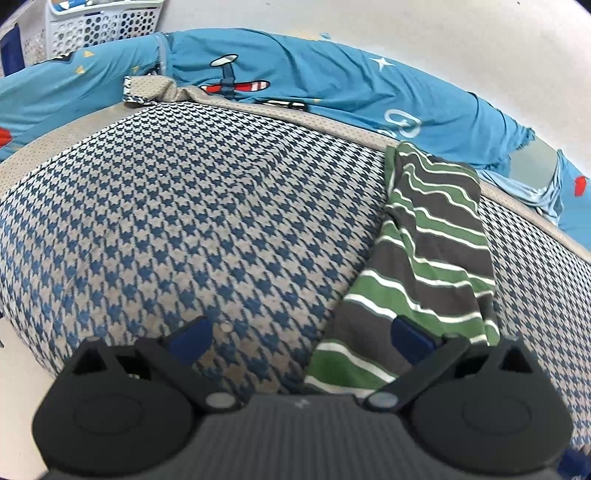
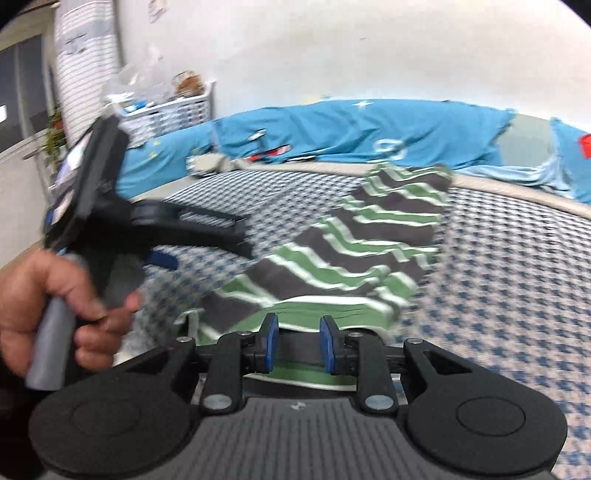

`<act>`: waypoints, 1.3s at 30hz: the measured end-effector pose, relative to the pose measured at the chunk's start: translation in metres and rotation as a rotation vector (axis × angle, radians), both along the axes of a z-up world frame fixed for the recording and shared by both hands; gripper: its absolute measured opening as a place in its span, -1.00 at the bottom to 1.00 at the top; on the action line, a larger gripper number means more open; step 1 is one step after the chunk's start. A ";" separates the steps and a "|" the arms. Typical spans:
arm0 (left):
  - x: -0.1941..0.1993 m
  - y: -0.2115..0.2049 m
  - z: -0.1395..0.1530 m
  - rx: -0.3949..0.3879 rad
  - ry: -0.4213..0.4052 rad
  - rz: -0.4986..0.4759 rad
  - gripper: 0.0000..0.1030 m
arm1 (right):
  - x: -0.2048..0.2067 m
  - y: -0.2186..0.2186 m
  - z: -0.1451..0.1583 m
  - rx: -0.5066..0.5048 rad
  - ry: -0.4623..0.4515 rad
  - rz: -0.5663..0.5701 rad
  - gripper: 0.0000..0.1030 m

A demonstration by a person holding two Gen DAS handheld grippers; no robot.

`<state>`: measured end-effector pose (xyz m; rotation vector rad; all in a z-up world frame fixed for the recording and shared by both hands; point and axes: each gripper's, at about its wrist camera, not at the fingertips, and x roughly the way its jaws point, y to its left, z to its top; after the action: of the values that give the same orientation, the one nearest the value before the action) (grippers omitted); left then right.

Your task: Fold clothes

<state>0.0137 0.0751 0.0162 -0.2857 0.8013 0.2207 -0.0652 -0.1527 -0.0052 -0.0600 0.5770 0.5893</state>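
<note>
A green, grey and white striped garment (image 1: 436, 251) lies folded into a long strip on the blue-and-white houndstooth bed cover (image 1: 184, 221). My left gripper (image 1: 301, 338) is open wide, its right pad (image 1: 412, 336) over the garment's near end and its left pad over bare cover. In the right wrist view the garment (image 2: 362, 240) stretches away, blurred by motion. My right gripper (image 2: 300, 343) stands slightly open at the garment's near edge, with no cloth pinched between the blue pads. A hand (image 2: 55, 314) holds the left gripper (image 2: 221, 240) at the left.
Crumpled blue bedding with an aeroplane print (image 1: 295, 74) runs along the far side of the cover, against a white wall. A white perforated basket (image 1: 103, 26) stands at the far left, also in the right wrist view as the basket (image 2: 177, 110). The houndstooth cover (image 2: 498, 295) extends right.
</note>
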 end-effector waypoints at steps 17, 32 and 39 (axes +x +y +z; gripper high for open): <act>0.011 -0.017 -0.013 0.016 0.039 -0.056 0.99 | 0.024 -0.033 -0.026 -0.013 0.021 -0.104 -0.54; 0.016 -0.020 -0.029 0.045 0.093 -0.056 0.99 | 0.002 -0.040 -0.019 -0.001 0.014 -0.185 -0.95; 0.014 -0.014 -0.032 0.068 0.112 -0.025 0.99 | -0.036 -0.033 -0.026 -0.082 0.029 -0.110 -0.95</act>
<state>0.0276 0.0616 -0.0157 -0.2007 0.9053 0.2416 -0.1009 -0.1856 -0.0317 -0.0962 0.6280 0.4603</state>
